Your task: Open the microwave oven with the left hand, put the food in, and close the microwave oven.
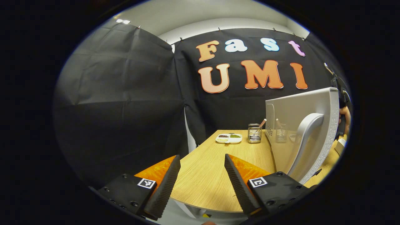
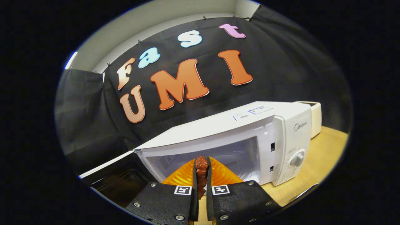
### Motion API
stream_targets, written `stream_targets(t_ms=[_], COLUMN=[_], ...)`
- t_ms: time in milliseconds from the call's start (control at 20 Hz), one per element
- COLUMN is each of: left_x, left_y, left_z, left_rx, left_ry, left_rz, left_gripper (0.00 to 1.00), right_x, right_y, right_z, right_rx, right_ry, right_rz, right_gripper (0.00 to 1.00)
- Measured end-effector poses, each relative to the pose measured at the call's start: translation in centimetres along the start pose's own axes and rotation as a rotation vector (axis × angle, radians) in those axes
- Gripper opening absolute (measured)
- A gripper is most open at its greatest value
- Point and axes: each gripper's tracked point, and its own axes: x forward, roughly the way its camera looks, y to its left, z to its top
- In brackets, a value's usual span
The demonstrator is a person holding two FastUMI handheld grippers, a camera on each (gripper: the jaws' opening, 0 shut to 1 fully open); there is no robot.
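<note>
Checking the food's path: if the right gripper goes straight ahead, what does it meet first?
Probably the open cavity of the white microwave oven, straight beyond the reddish-brown food piece pinched by the right gripper; depth is unclear.

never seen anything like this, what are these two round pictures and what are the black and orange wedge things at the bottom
The wedges are the fingers of two handheld grippers, one in each of a person's hands; a camera rides on each. In the left gripper view, the left gripper is open over a wooden table, beside the swung-open microwave door; a divided dish and a metal holder stand farther back. In the right gripper view, the right gripper pinches a reddish-brown piece of food before the open microwave.
</note>
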Motion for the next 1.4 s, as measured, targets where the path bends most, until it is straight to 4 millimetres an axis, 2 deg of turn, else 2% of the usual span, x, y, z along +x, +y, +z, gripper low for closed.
stream_targets(t_ms=[50,100,150,200,250,350,400,450,700,750,800,1050,1200,1300,1350,1400], left_x=[0.0,0.2,0.2,0.3,0.3,0.3,0.3,0.4,0.6,0.6,0.7,0.6,0.6,0.6,0.6,0.6], left_y=[0.3,0.3,0.4,0.5,0.5,0.7,0.9,0.9,1.1,1.2,1.3,1.2,1.1,1.3,1.2,1.1], left_z=[-0.2,-0.3,-0.5,-0.7,-0.9,-1.0,-1.0,-1.1,-1.4,-1.5,-1.5,-1.9,-2.1,-1.9,-2.0,-1.9], left_rx=[-0.004,-0.006,-0.006,-0.006,-0.004,-0.001,0.003,0.007,0.013,0.015,0.015,0.008,0.008,0.004,0.005,0.008], left_ry=[0.001,0.007,0.01,0.016,0.021,0.024,0.027,0.03,0.041,0.043,0.045,0.053,0.057,0.054,0.056,0.056], left_rz=[0.005,0.007,0.009,0.009,0.01,0.015,0.02,0.025,0.039,0.041,0.043,0.043,0.044,0.051,0.049,0.047], left_gripper=[0.93,0.88,0.93,0.88,0.88,0.88,0.93,0.88,0.88,0.93,0.88,0.88,0.88,0.88,0.93,0.88], right_x=[0.8,1.6,2.3,2.9,3.5,4.7,5.3,5.8,8.3,8.7,9.2,11.2,11.8,12.0,12.2,12.3], right_y=[0.0,-0.3,-0.6,-1.0,-1.2,-1.9,-2.4,-2.7,-4.0,-4.2,-4.4,-5.6,-5.3,-5.6,-5.3,-5.4], right_z=[-0.6,-1.2,-1.9,-2.6,-3.2,-3.5,-3.4,-3.2,-3.4,-3.6,-3.7,-5.9,-6.6,-6.8,-6.7,-6.7], right_rx=[0.036,0.066,0.093,0.128,0.169,0.232,0.248,0.261,0.373,0.381,0.388,0.443,0.46,0.409,0.375,0.328], right_ry=[-0.01,-0.013,-0.018,-0.012,-0.01,-0.041,-0.064,-0.093,-0.188,-0.2,-0.209,-0.195,-0.183,-0.189,-0.192,-0.176], right_rz=[-0.008,-0.024,-0.039,-0.053,-0.061,-0.081,-0.097,-0.111,-0.176,-0.19,-0.201,-0.261,-0.258,-0.286,-0.287,-0.307], right_gripper=[0.09,0.09,0.1,0.1,0.1,0.09,0.1,0.1,0.1,0.1,0.09,0.1,0.1,0.12,0.14,0.15])
